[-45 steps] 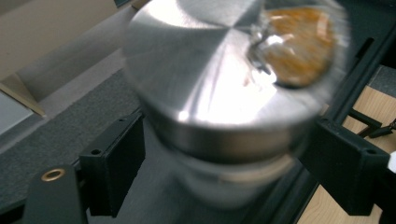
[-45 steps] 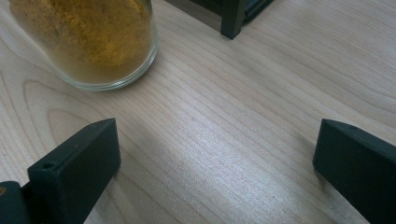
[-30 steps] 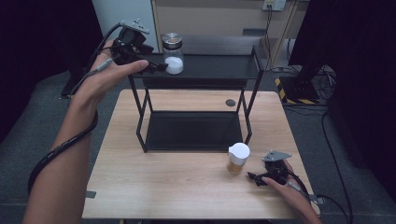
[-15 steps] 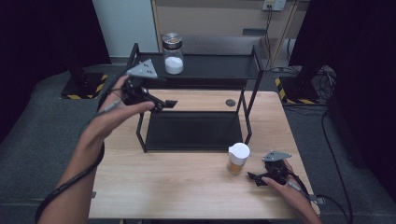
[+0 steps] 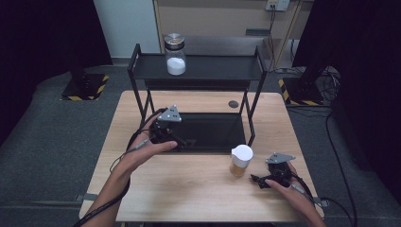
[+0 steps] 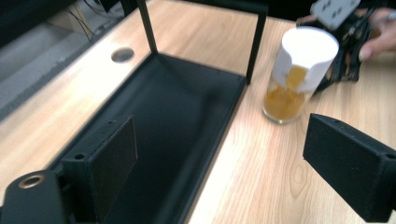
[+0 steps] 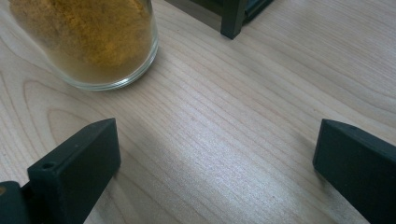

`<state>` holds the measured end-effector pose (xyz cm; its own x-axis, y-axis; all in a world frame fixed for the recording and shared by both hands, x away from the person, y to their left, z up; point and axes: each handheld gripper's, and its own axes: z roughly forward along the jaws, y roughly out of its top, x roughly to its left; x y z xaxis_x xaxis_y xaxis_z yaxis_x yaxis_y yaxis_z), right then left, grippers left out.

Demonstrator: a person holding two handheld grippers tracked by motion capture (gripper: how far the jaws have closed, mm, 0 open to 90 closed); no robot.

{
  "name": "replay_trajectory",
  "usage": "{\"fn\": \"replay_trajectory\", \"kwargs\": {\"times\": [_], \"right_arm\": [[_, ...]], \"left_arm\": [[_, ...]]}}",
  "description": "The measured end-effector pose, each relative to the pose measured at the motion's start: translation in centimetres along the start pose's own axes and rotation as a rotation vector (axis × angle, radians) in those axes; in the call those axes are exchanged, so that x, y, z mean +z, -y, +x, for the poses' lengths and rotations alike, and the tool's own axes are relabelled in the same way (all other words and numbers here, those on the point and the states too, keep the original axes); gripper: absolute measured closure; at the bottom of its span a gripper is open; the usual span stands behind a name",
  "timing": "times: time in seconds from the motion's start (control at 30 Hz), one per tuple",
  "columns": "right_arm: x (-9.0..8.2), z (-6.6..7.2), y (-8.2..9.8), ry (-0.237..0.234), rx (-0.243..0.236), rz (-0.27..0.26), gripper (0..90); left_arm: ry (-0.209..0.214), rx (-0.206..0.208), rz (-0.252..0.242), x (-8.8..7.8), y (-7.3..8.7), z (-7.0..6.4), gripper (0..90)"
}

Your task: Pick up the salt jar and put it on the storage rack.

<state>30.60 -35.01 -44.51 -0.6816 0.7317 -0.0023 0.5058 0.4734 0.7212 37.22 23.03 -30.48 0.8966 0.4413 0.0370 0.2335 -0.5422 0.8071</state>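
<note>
**Jar of orange powder on the desk, between two empty hand-held grippers**

The light wooden desk (image 5: 189, 194) carries a black two-tier rack (image 5: 203, 71), the largest thing on it. The rack's lower tray (image 6: 154, 121) lies flat on the desk and its upper shelf stands on thin black posts. On that upper shelf, well apart from everything below, stands a glass jar with a metal lid (image 5: 175, 54), roughly half full of white powder.

The jar nearest the grippers is a small clear glass jar (image 5: 241, 161) with a white cap, holding orange-yellow powder (the fill looks to be about half, though the left gripper view is blurred). It stands upright on the bare desk just outside the rack's front right post (image 6: 254, 42), which is the closest obstacle to it.

The left hand-held gripper (image 5: 182, 141) hovers over the front left part of the lower tray. Its jaws have just been opening and now stand well apart with nothing between them. The right hand-held gripper (image 5: 257, 179) rests low on the desk just beside the small jar, jaws spread wide and empty, not touching the glass.

A small round hole (image 5: 233, 104) sits in the desk behind the rack's tray.
</note>
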Motion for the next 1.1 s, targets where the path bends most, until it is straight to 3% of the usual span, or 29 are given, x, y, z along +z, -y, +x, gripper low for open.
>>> {"fn": "replay_trajectory", "kwargs": {"times": [0.2, 0.27, 0.5, 0.8, 1.1], "right_arm": [[0.0, 0.0, 0.0, 0.000, -0.001, 0.000, 1.6], [0.0, 0.0, 0.0, -0.001, 0.000, 0.000, 1.7], [0.0, 0.0, 0.0, -0.001, -0.001, 0.000, 1.6], [0.0, 0.0, 0.0, 0.000, -0.001, 0.000, 1.6], [0.0, 0.0, 0.0, 0.000, -0.001, 0.000, 1.6]], "left_arm": [[0.003, -0.024, 0.033, 2.4, 2.6, -1.2, 7.3], [0.003, -0.060, 0.025, 3.2, 4.1, -1.7, 7.2], [0.003, -0.091, 0.061, 4.7, 7.2, -2.8, 6.4], [-0.021, -0.137, 0.096, 4.9, 10.6, -4.4, 6.4], [-0.039, -0.169, 0.115, 4.6, 12.4, -5.3, 5.6]]}}
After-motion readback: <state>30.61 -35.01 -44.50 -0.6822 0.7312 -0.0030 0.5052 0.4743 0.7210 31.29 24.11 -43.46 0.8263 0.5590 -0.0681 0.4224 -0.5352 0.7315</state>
